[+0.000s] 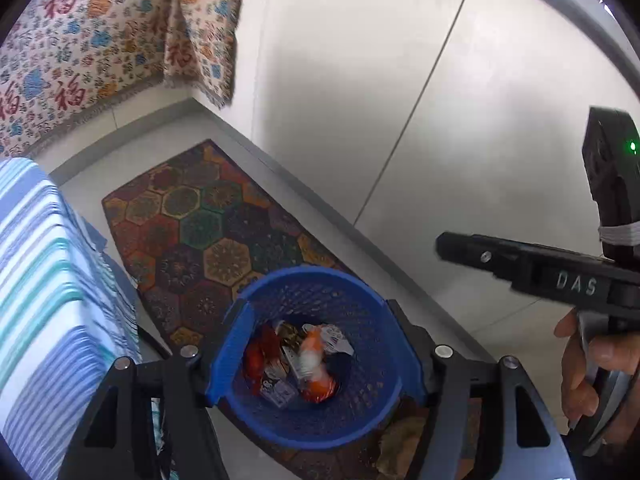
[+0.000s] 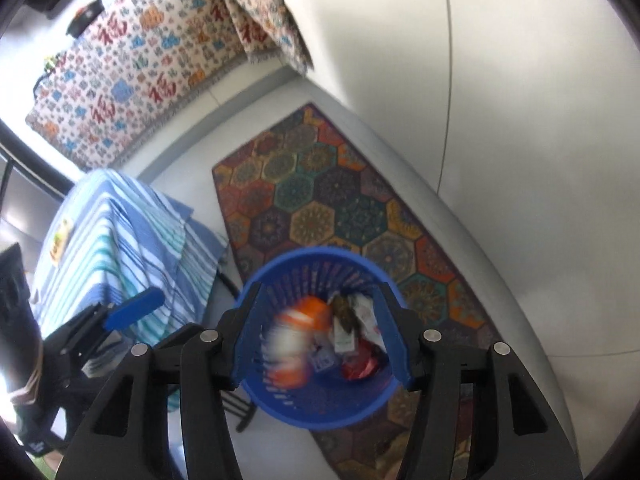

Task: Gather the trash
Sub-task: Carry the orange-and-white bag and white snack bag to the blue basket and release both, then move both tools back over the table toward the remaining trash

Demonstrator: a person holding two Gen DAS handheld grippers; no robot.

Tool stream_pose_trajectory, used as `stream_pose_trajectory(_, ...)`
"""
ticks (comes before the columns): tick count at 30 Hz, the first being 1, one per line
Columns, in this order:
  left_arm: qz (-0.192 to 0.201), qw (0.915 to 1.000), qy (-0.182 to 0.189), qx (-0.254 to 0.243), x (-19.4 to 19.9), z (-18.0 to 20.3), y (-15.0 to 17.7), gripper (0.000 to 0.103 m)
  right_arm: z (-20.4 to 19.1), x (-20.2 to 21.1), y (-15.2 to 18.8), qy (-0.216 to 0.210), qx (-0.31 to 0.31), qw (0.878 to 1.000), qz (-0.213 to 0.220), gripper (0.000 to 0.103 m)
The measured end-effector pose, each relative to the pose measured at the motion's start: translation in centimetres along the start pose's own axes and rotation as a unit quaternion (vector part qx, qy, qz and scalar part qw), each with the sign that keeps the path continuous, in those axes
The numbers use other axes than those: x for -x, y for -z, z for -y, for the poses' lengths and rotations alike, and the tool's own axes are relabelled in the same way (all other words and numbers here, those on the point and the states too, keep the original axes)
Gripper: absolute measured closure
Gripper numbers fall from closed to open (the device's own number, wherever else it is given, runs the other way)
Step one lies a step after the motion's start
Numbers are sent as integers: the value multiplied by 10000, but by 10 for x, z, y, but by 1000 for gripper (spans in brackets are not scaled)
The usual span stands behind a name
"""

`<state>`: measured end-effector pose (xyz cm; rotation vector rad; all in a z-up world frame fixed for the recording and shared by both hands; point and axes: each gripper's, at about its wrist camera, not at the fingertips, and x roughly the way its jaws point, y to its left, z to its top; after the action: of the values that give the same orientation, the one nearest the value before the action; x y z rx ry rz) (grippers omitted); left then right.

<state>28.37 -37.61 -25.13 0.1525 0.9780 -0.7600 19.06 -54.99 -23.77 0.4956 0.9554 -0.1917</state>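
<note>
Both claws hang over the blue basket (image 1: 308, 420), which sits on a colorful rug (image 1: 208, 236). The left claw (image 1: 316, 356) and the right claw (image 2: 322, 340) are apart, pinching nothing. A blurry orange-and-white wrapper (image 2: 296, 344) and other trash (image 1: 280, 364) lie inside. A striped cloth (image 1: 48, 280) is beside it.

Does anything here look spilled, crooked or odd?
Nothing has spilled: the wrappers sit inside the blue basket on the rug. The one odd thing is a blurred orange-and-white packet, seemingly dropping in between the right gripper's open fingers. A yellow wrapper lies on the striped cloth.
</note>
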Motion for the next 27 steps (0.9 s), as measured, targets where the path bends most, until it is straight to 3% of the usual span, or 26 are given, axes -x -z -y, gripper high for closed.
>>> stream_pose_trajectory(6, 352, 9987, -335, -166, 61, -19, 24, 36, -15, 38, 5, 35, 62, 9970, 767, 27)
stream_pose_trajectory(9, 380, 9972, -600, -243, 93, -41, 55, 36, -33, 48, 10, 139, 283, 9941, 1037, 20)
stream_pose_trajectory(13, 364, 9938, -1053, -33, 135, -81, 101, 36, -75, 48, 20, 336, 897, 9880, 1208, 18)
stream_pose_trajectory(17, 325, 9894, -1375, 323, 172, -124, 142, 36, -136, 40, 40, 270, 1626, 9794, 1168, 18)
stream_pose_trajectory(22, 328, 9806, -1839, 596, 216, -177, 186, 36, -224, 39, 86, -479, 2324, 9664, 988, 12)
stream_pose_trajectory(27, 341, 9755, -2005, 843, 247, -223, 212, 36, -303, 11, 123, -940, 2856, 9529, 402, 8)
